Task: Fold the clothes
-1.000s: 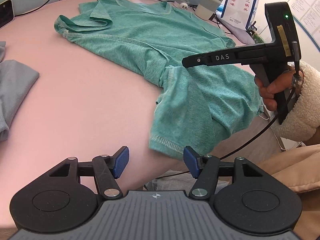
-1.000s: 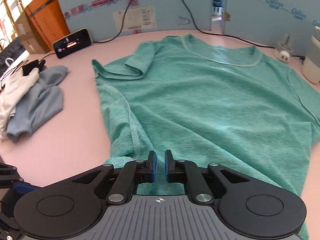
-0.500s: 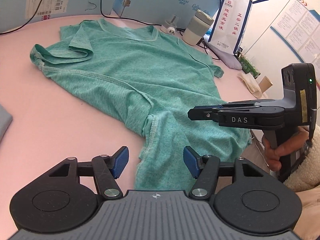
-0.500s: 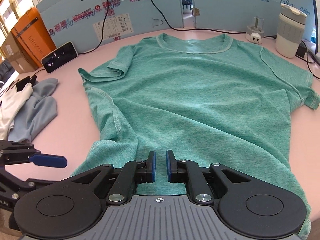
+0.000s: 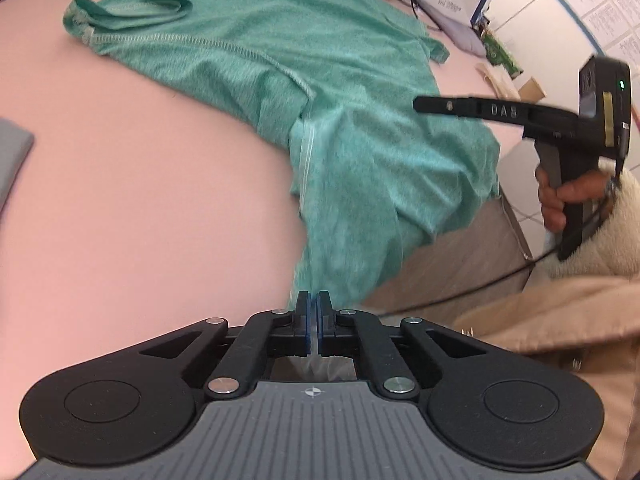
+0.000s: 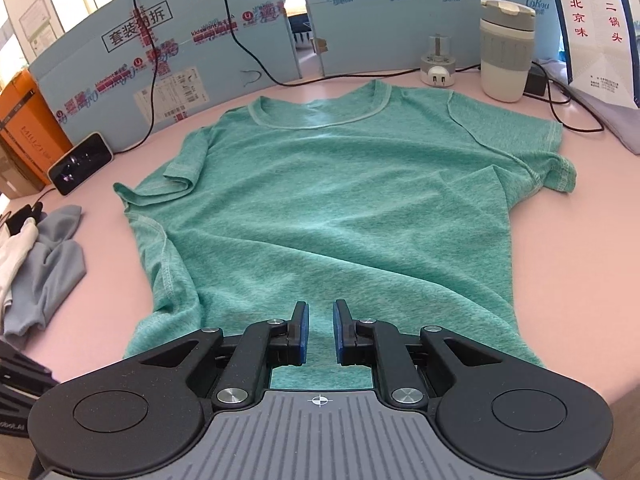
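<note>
Heathered green knit T-shirt (image 6: pixel 340 200) hem pinched in left tool (image 5: pixel 313 312); right tool (image 6: pixel 319 330) slightly parted above it.

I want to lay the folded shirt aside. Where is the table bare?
Bare pink table lies between the green T-shirt and the grey clothes pile, widest toward the near edge. A smaller patch is right of the shirt. The back edge is crowded: phone, charger, cup.

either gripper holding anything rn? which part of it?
Left gripper: jaws shut on the green T-shirt at its bottom hem corner. Right gripper: jaws slightly apart over the hem, nothing visibly pinched.
</note>
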### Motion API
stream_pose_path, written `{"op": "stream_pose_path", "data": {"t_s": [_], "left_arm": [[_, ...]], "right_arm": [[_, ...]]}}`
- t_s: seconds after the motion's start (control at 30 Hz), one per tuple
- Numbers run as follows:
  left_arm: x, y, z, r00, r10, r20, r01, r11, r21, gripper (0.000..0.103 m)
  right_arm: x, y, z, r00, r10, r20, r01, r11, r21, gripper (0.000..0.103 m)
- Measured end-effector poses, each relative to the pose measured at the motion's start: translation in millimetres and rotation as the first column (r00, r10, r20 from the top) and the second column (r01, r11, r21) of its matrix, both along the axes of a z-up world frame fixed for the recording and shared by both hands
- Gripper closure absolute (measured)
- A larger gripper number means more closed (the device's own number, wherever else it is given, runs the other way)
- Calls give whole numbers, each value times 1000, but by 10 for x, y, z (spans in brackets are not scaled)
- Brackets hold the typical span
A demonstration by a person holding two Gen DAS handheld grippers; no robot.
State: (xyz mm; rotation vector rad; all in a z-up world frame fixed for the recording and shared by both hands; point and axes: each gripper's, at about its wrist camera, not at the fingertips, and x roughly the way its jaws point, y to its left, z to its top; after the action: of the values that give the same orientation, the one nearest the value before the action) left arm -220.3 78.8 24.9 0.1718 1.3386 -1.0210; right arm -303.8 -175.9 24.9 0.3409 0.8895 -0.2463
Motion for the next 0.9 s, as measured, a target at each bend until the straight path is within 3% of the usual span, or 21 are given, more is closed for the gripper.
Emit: {"op": "stream_pose_path", "data": {"t_s": [0.1,0.2,0.23,0.3,0.4,0.53,0.63,0.7,0.9], "left_arm": [[-94,97,-4,1000,-1,2,1,999,36,101],[-68,133,62,996,75,49,-74,997,-7,98],[-48,134,91,993,101,65,-100,995,-28,95],[7,91,157,986,137,91,-131,989,-72,74],[75,-60,194,980,139,145,-124,987,-106,65],[130,-291,136,982,102,162,-81,988,-133,59],[166,-410,11,985,94,146,-73,987,-143,63],[173,-441,-30,988,81,131,-62,988,-143,98],[43,-256,51,997,-22,68,30,992,-121,101]], "right_arm": [[60,13,-22,1000,17,-3,-17,1000,18,88],[148,117,5,996,90,22,-92,994,63,88],[178,159,18,992,119,33,-121,989,80,84],[232,300,63,979,192,65,-197,975,103,66],[307,525,99,957,281,66,-285,956,64,65],[325,551,103,962,266,62,-269,961,58,65],[285,489,99,972,228,57,-232,971,62,65],[247,446,88,979,200,49,-203,977,61,65],[158,399,91,985,167,39,-169,984,52,62]]}}
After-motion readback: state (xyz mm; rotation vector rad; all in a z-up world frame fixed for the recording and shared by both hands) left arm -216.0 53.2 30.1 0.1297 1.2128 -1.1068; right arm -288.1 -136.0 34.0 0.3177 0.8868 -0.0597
